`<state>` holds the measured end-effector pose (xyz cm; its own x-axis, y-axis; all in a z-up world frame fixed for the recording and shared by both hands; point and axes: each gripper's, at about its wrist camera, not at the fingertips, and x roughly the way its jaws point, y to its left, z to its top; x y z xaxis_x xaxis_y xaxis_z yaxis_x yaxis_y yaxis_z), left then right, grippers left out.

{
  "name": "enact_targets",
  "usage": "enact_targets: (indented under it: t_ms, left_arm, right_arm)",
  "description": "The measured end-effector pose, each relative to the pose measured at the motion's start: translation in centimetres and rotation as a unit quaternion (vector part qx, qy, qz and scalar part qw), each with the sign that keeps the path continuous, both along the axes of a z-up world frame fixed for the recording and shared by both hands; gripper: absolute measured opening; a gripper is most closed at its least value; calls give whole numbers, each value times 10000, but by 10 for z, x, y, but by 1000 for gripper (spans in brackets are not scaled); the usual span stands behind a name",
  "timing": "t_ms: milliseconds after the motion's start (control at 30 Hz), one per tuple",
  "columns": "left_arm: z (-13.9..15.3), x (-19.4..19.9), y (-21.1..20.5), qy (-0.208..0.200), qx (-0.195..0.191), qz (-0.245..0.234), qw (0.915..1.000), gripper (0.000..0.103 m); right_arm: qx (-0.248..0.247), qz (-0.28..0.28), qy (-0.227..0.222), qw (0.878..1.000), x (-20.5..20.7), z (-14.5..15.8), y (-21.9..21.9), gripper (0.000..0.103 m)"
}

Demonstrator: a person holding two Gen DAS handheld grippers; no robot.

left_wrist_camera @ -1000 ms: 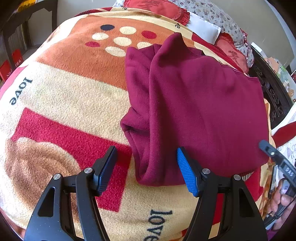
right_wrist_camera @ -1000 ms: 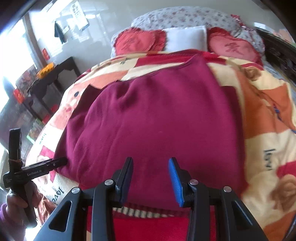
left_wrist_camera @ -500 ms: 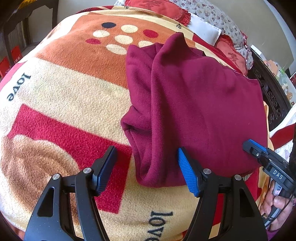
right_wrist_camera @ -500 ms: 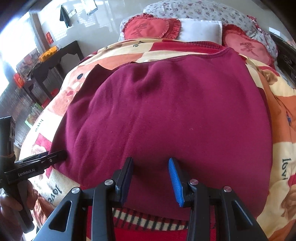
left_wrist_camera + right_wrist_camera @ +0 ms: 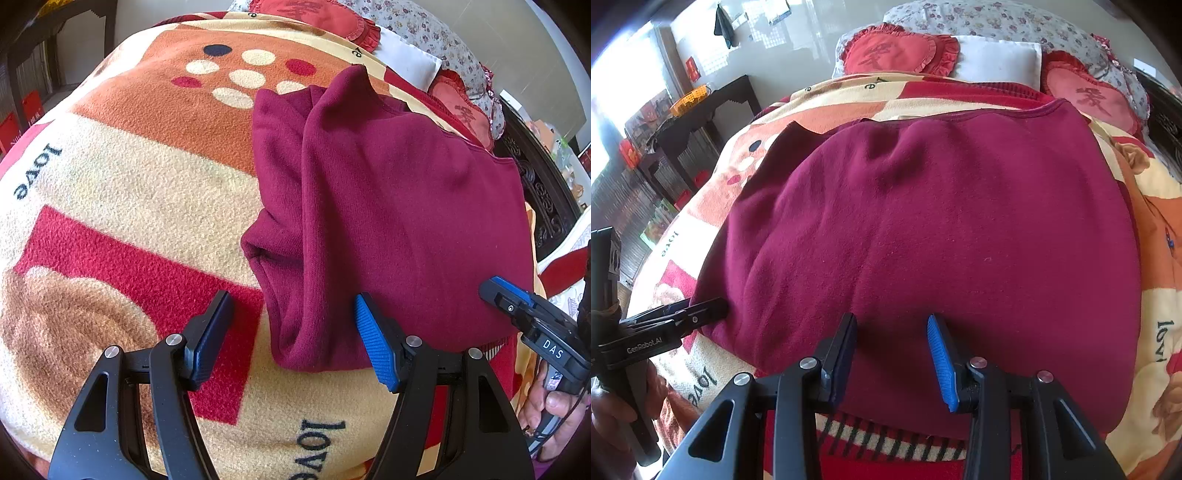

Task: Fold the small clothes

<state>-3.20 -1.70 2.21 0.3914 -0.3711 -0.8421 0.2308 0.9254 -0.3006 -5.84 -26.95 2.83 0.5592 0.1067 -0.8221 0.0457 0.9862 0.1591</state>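
Left gripper (image 5: pixel 293 339): wide, empty, straddling maroon garment (image 5: pixel 388 221) corner for pickup. Right gripper (image 5: pixel 892 356): narrower, empty, poised over near hem on blanket (image 5: pixel 129 192).

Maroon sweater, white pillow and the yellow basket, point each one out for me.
Maroon sweater (image 5: pixel 960 229): right wrist view, middle of its flat top layer.
White pillow (image 5: pixel 997 61): right wrist view, centre of its face.
Yellow basket (image 5: pixel 690 99): right wrist view, its side wall.
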Motion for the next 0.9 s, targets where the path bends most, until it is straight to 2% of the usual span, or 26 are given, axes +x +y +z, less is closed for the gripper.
enact_targets:
  t_ms: [900]
  left_arm:
    - [0, -2, 3, -22, -85, 6, 10000, 69]
  right_arm:
    - [-50, 88, 59, 9999, 9, -3, 13, 44]
